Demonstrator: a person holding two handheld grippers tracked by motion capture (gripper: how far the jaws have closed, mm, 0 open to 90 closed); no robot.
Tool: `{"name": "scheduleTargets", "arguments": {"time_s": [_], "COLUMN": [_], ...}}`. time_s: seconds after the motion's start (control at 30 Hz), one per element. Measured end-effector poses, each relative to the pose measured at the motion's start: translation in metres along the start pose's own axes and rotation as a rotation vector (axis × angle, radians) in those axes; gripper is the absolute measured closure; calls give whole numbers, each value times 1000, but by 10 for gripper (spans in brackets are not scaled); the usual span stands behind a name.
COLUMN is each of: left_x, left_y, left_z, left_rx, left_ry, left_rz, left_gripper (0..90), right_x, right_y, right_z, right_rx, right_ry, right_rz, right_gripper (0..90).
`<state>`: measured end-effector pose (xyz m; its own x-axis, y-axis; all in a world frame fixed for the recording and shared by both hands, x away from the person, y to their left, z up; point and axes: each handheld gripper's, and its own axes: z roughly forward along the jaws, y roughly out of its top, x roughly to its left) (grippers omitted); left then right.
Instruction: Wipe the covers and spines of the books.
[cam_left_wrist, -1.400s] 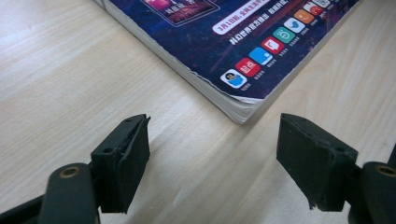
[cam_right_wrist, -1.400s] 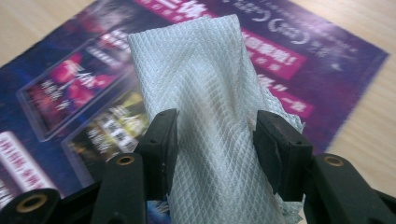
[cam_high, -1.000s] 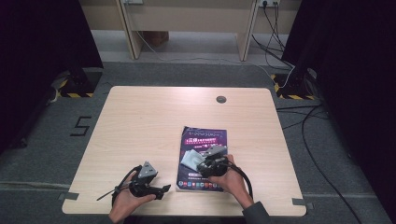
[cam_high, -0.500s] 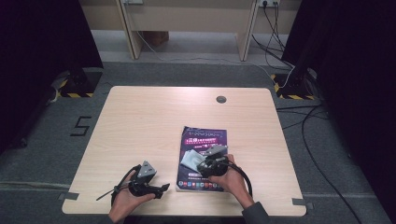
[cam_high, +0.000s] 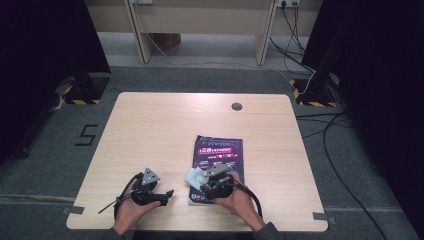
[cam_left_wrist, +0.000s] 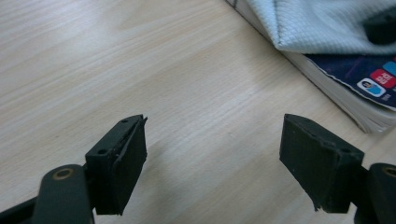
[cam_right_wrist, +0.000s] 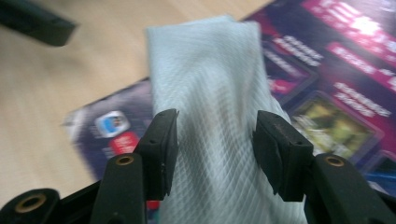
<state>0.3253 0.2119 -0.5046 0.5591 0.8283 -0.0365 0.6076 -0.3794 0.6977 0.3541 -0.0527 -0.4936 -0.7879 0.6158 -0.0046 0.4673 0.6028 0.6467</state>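
Observation:
A dark purple book (cam_high: 218, 149) lies flat on the wooden table (cam_high: 150, 125), right of centre near the front. A pale grey cloth (cam_high: 195, 176) rests on its near left corner. My right gripper (cam_high: 201, 186) is shut on the cloth (cam_right_wrist: 205, 70), which bunches between the jaws over the book cover (cam_right_wrist: 345, 70); the jaws have just closed a little further on it. My left gripper (cam_high: 169, 194) stands open just above bare wood to the left of the book. In the left gripper view, nothing lies between the jaws of the gripper (cam_left_wrist: 212, 158), and the book edge (cam_left_wrist: 369, 112) and cloth (cam_left_wrist: 327, 23) lie beyond.
A round cable hole (cam_high: 236, 106) sits near the table's far edge. Desk legs and cables stand on the floor behind the table. A jaw of the other gripper (cam_right_wrist: 32, 21) shows to the cloth's left in the right gripper view.
My right gripper has slid slightly to the left across the book cover, dragging the cloth along. The left gripper has stayed put.

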Motion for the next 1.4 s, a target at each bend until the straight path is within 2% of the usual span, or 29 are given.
{"name": "scheduleTargets", "arguments": {"time_s": [0.1, 0.17, 0.4, 0.53, 0.63, 0.83, 0.97, 1.27, 1.4], "left_x": [3, 4, 5, 5, 4, 5, 5, 6, 7], "left_y": [0, 0, -1, -1, -1, 0, -1, -1, -1], "left_z": [-1, -1, 0, 0, 1, 1, 1, 0, 0], "left_rx": [1, -4, 5, 9, 5, 13, 10, 10, 7], "left_ry": [9, 12, 9, 10, 9, 10, 8, 14, 18], "left_rz": [-6, -11, -6, -4, -8, -2, -6, -6, -10], "left_gripper": [224, 224, 225, 225, 225, 226, 226, 225, 225], "right_x": [12, 16, 14, 10, 15, 25, 31, 28, 19], "right_y": [-1, -2, -3, -4, -2, -2, -1, -1, -2], "right_z": [0, -1, -2, -2, -3, -1, -1, -1, -2], "right_rx": [-3, -2, -4, -4, 2, -3, 0, -3, -6], "right_ry": [31, 46, 62, 68, 55, 104, 119, 129, 107], "right_rz": [-23, -11, -35, -20, -54, -73, -102, -99, -76], "right_gripper": [506, 505, 502, 514, 551, 572, 572, 560, 558]}}
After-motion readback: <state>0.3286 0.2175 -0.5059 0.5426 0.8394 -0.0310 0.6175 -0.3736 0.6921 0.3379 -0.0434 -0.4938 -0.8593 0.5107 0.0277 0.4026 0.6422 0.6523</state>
